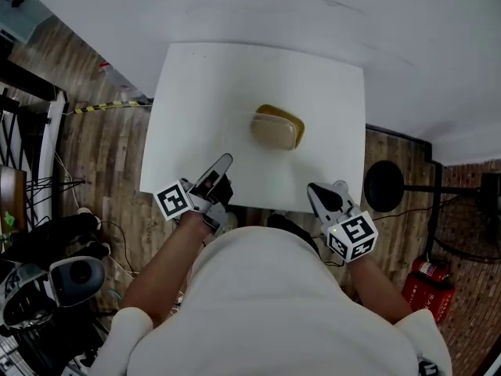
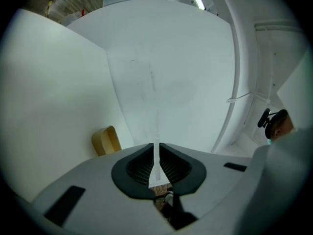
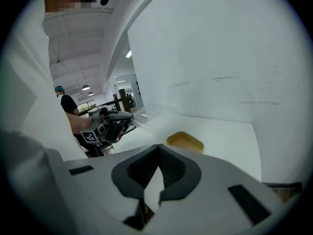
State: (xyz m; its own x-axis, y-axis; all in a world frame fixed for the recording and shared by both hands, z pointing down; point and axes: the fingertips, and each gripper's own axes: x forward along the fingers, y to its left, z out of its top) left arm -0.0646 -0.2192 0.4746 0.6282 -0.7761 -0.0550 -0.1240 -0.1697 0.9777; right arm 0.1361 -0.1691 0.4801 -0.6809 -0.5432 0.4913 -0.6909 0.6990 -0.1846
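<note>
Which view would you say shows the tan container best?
The head view: the tan container lies whole and unobstructed, seen from above on the white table. The right gripper view shows its open top at a low angle; the left gripper view catches only a small part at the frame's lower left.

A white square table (image 1: 203,92) carries one tan, open container (image 1: 277,129) near its middle.

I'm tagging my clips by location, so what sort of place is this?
Probably a lab or workshop set up for recording, not a home: a white table against a plain wall, loose cables and equipment on the wood floor, and a red fire extinguisher beside a stand.
</note>
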